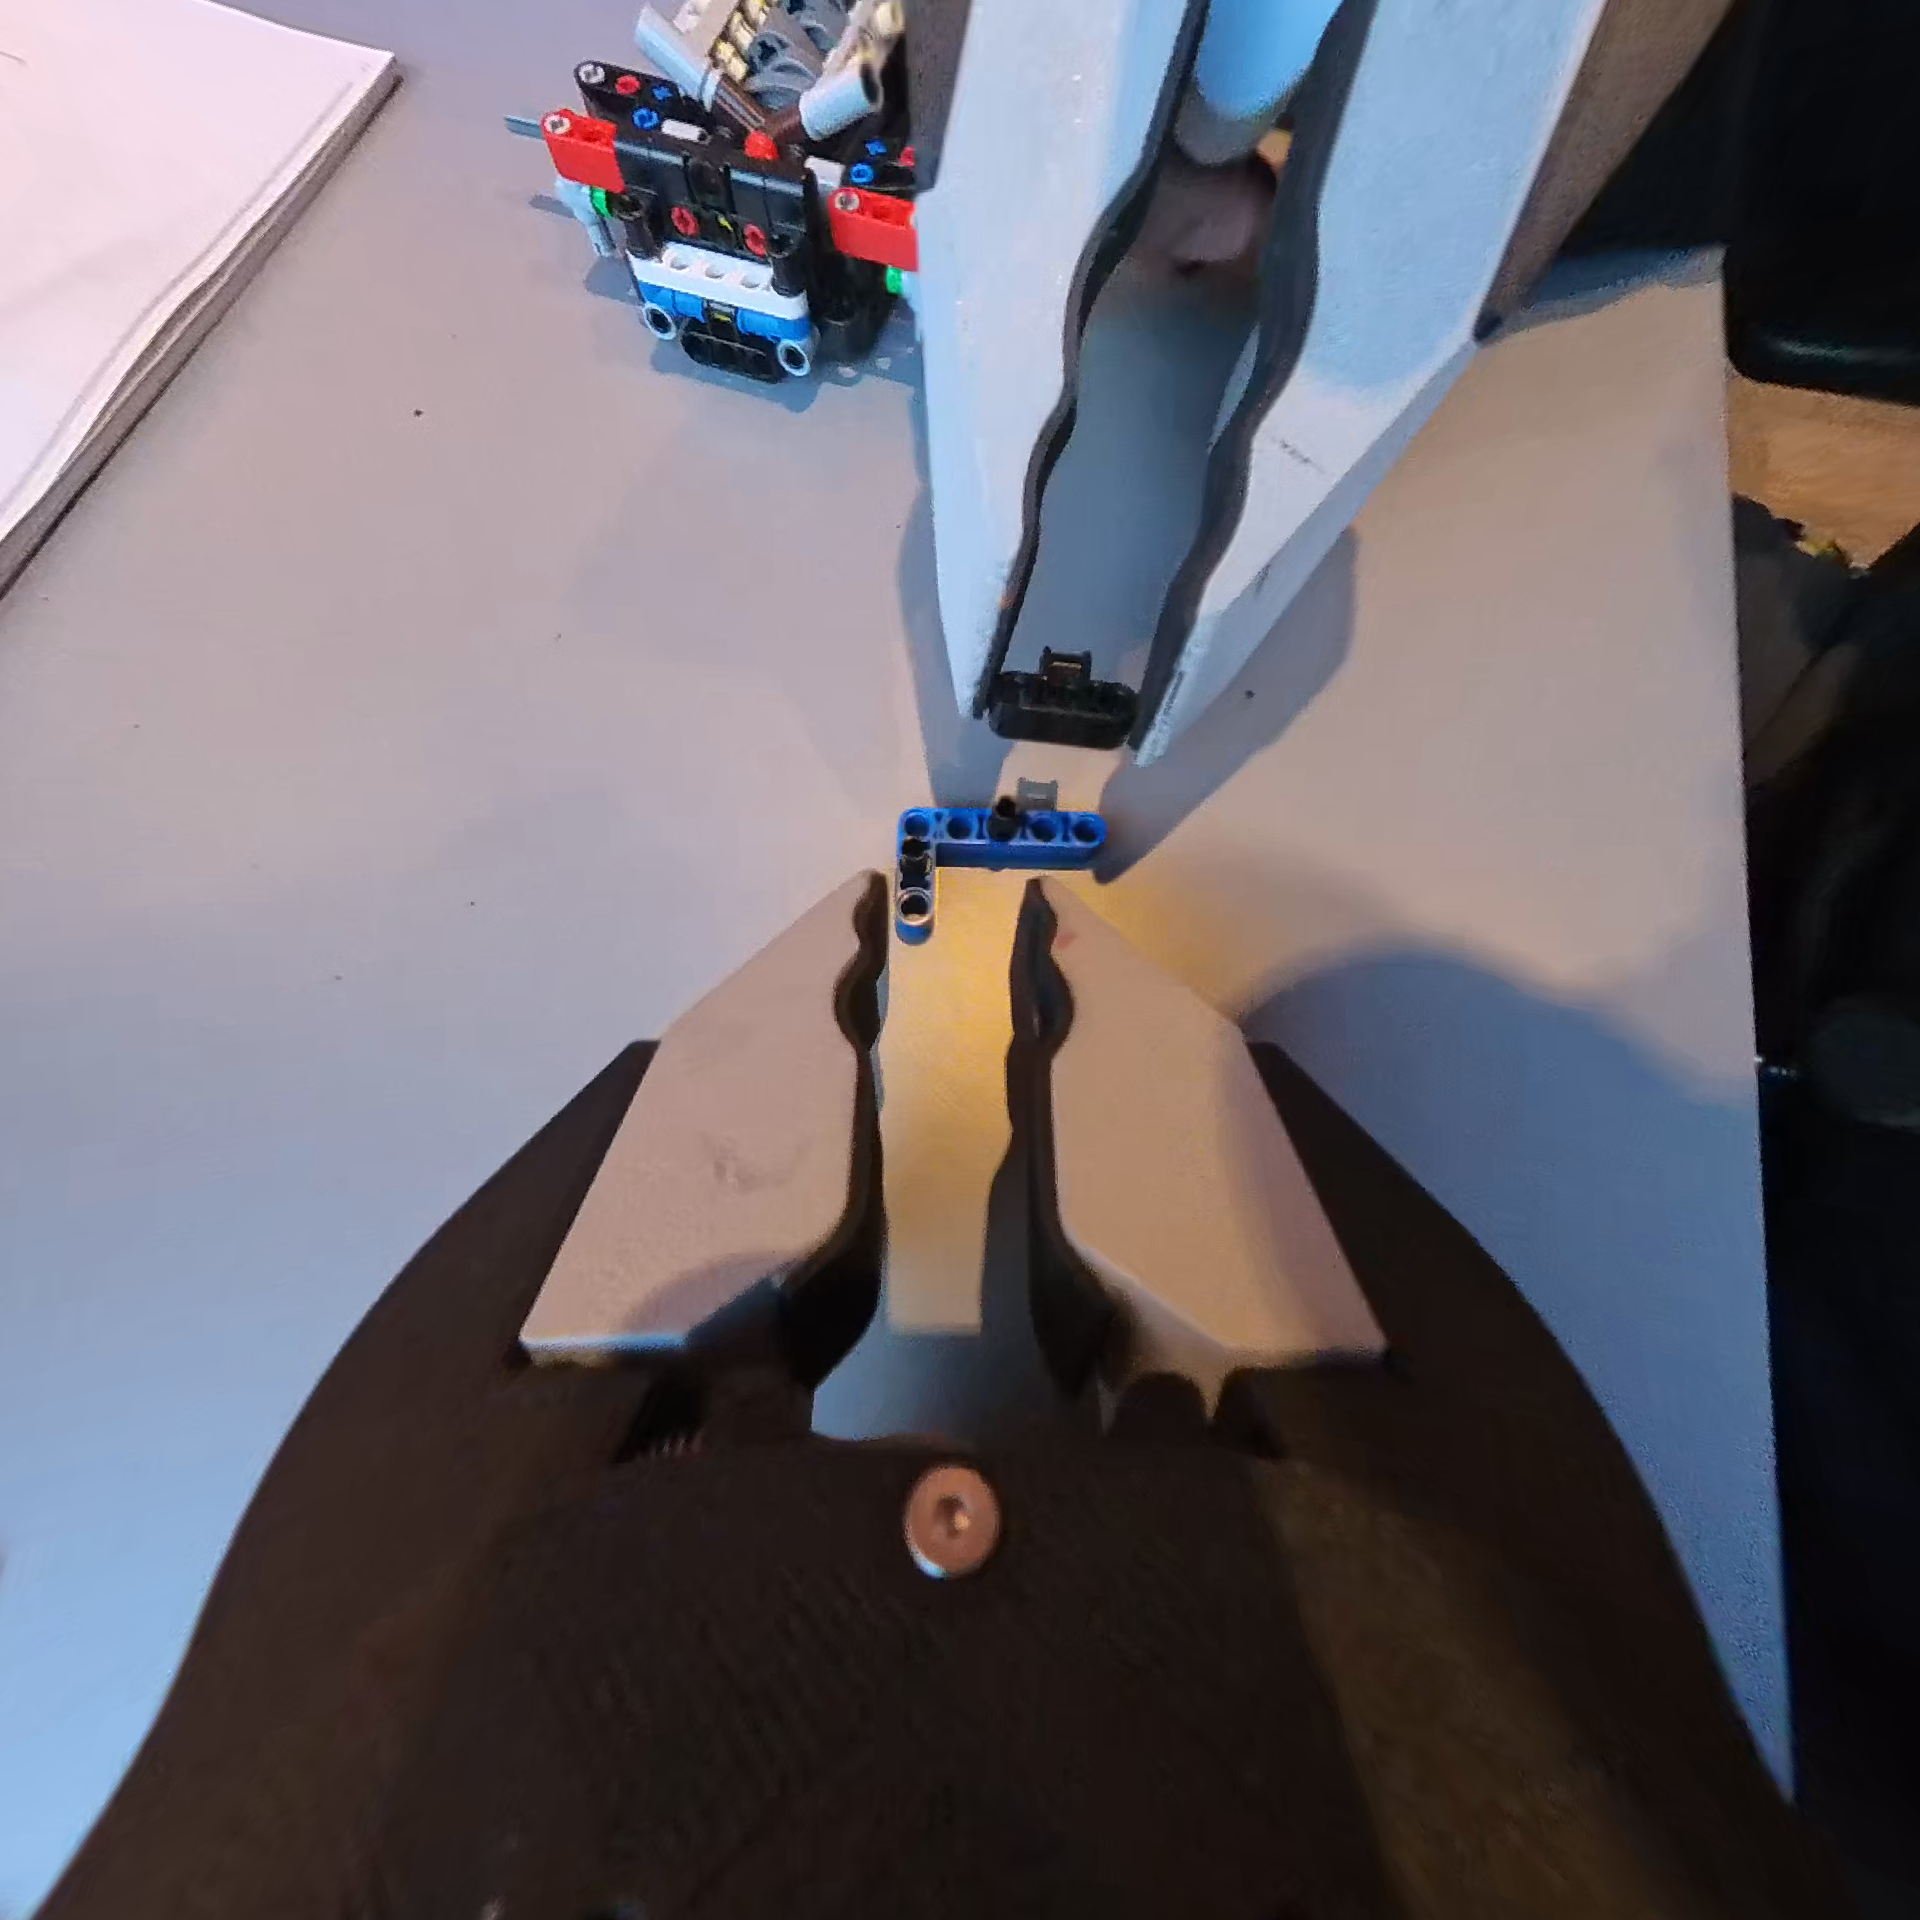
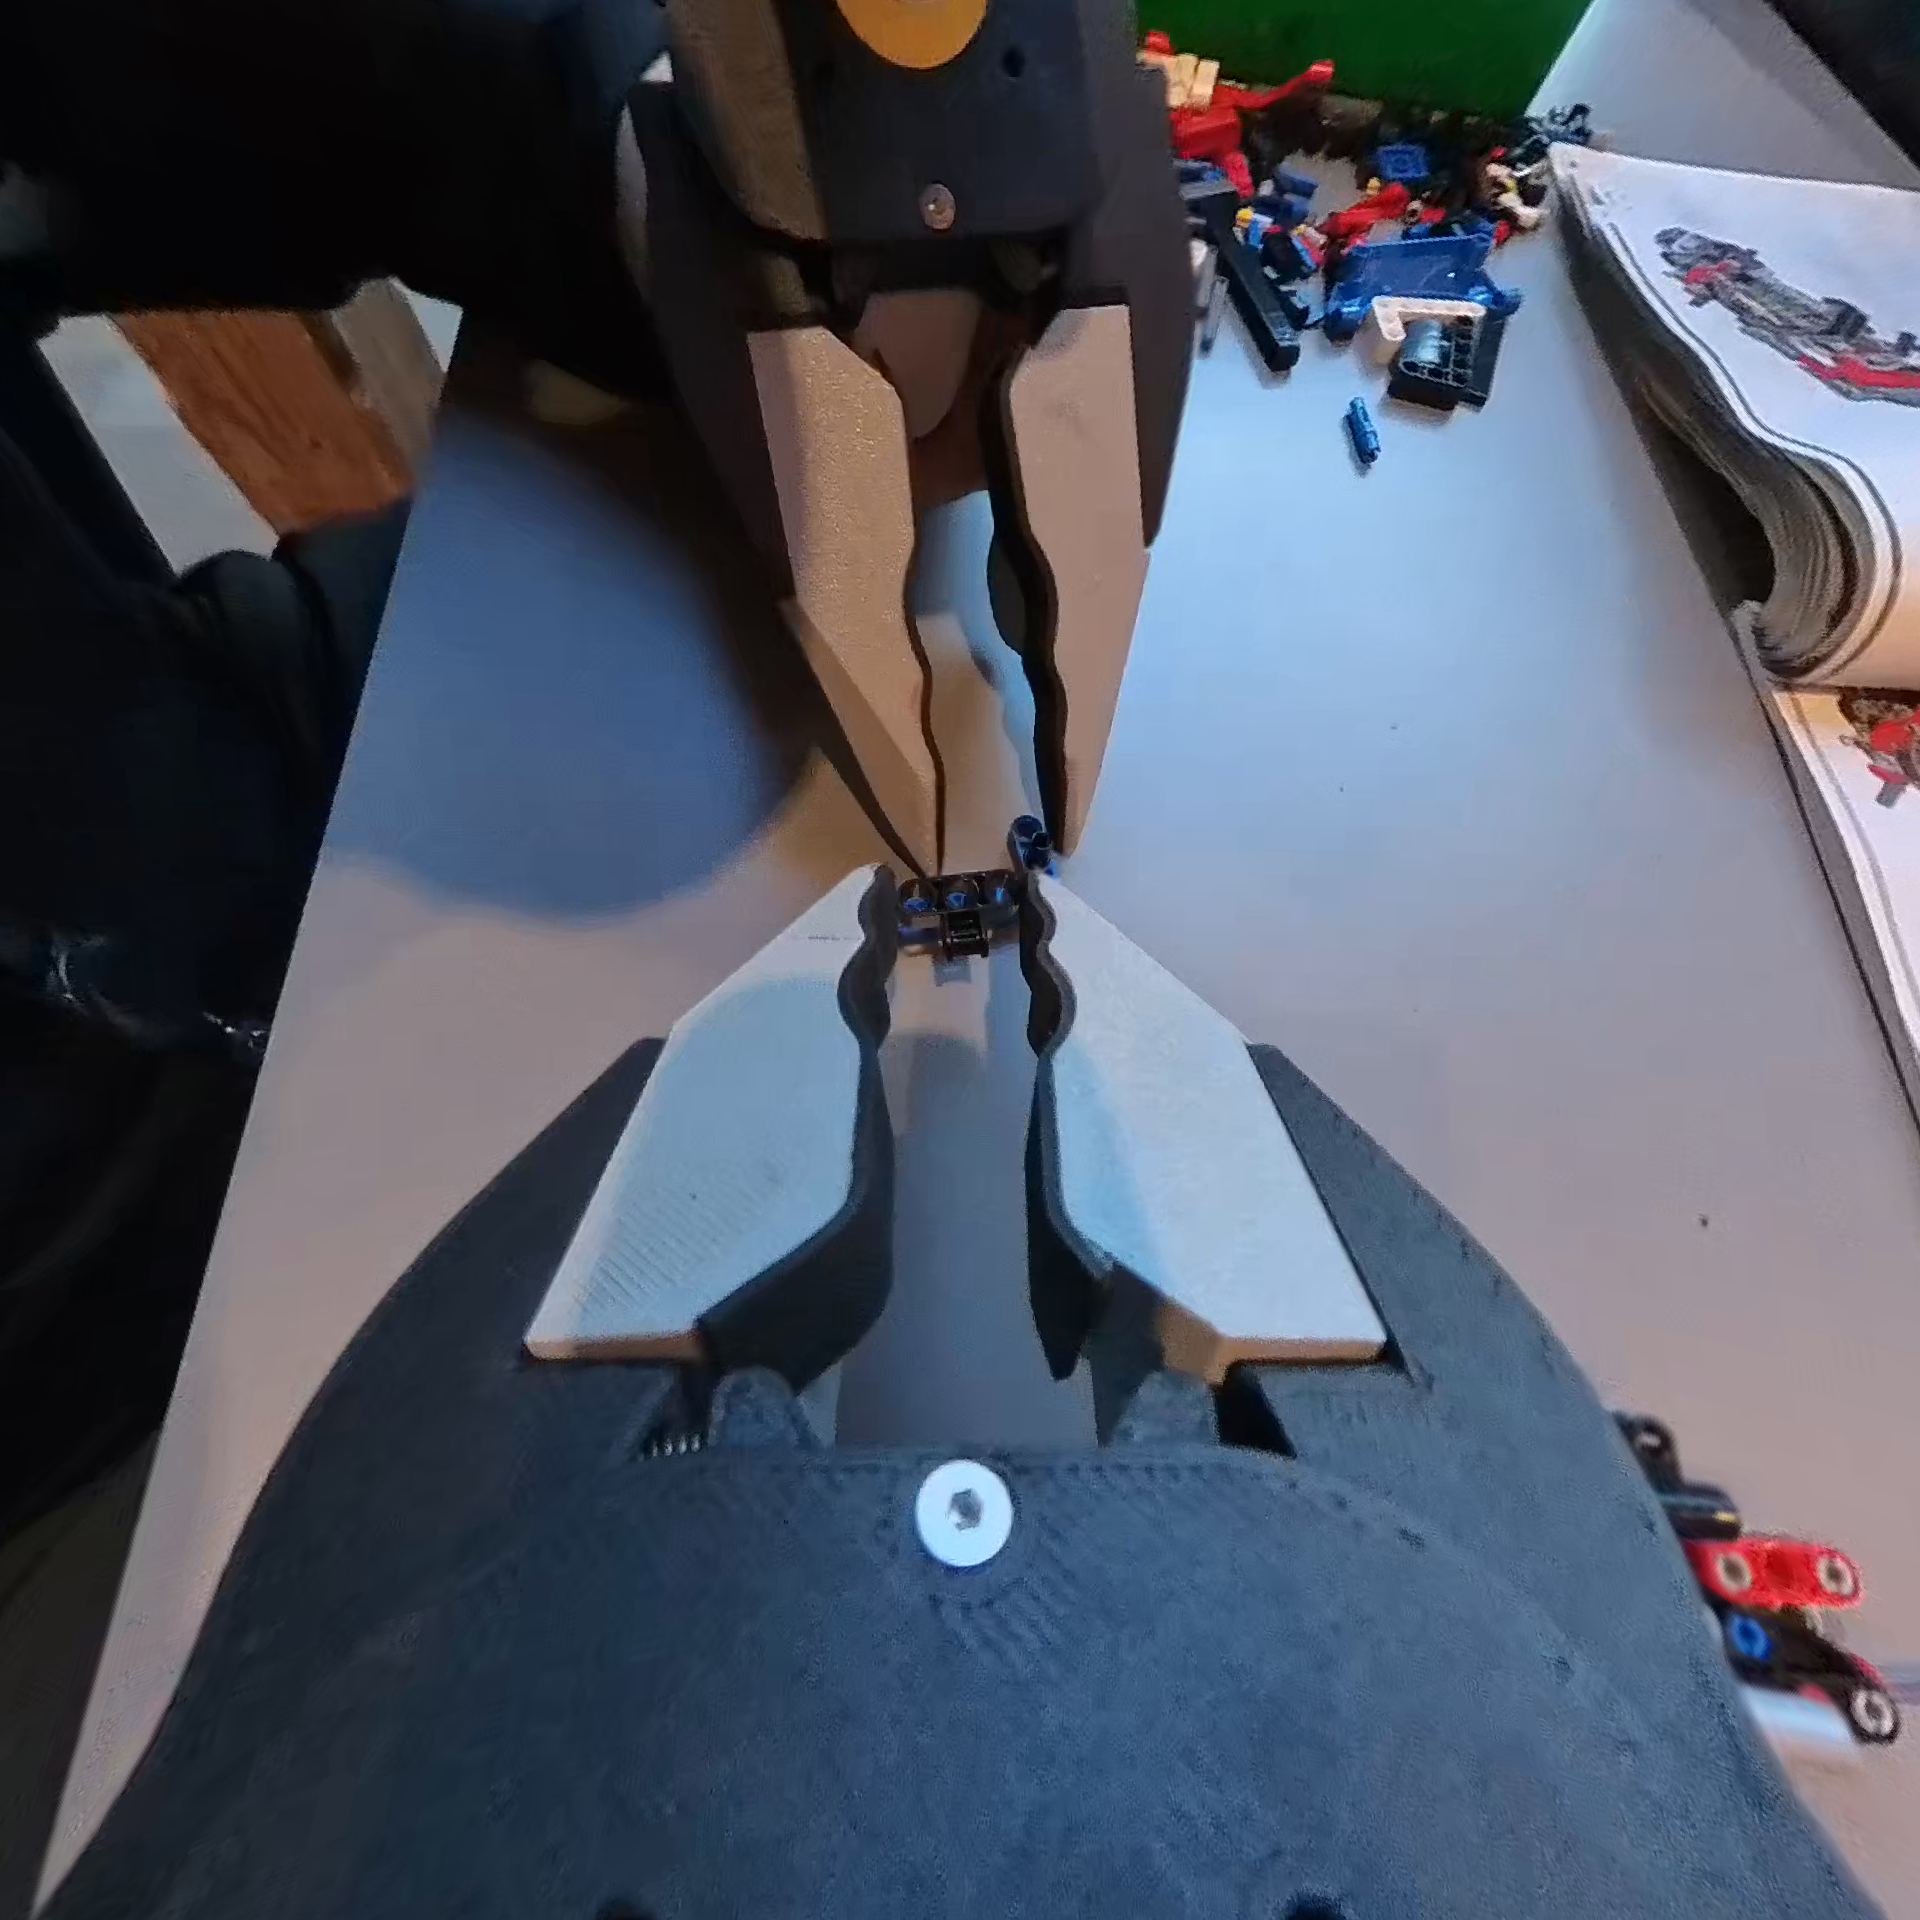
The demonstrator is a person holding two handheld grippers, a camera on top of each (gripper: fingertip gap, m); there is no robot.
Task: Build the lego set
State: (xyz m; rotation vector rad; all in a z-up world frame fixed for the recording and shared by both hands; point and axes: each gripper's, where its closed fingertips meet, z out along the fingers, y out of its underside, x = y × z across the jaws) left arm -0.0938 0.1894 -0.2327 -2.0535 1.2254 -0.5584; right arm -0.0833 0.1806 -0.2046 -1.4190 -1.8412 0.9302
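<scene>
On the grey table [image 1: 436, 727], nearest the left wrist camera, the left gripper [image 1: 954, 902] is reaching forward and low, its two grey fingers standing a narrow way apart with nothing between them, their tips lying just short of a blue L-shaped beam [image 1: 995, 840] that is resting flat on the tabletop. The beam's short leg is lying beside the tip of the left finger [image 1: 769, 1081], touching or nearly so, and two black pins are standing up out of the beam's holes. Just beyond the beam, the right gripper [image 1: 1060, 712] is coming in from the opposite side, pointing back toward the left one and tilting downward, its fingertips closing on a short black beam [image 1: 1060, 709] held a little above the blue piece. In the right wrist view the same black beam [image 2: 956, 902] is sitting crosswise between the right gripper's [image 2: 956, 896] tips, with the left gripper's [image 2: 995, 847] fingers pointing down at it from across the table, so the two tools are meeting tip to tip. Farther off, a partly built model [image 1: 727, 229] in black, red, blue and white is standing on the table, an open instruction booklet [image 2: 1756, 416] is lying near it, and a loose pile of parts [image 2: 1361, 239] is spreading at the far edge.
</scene>
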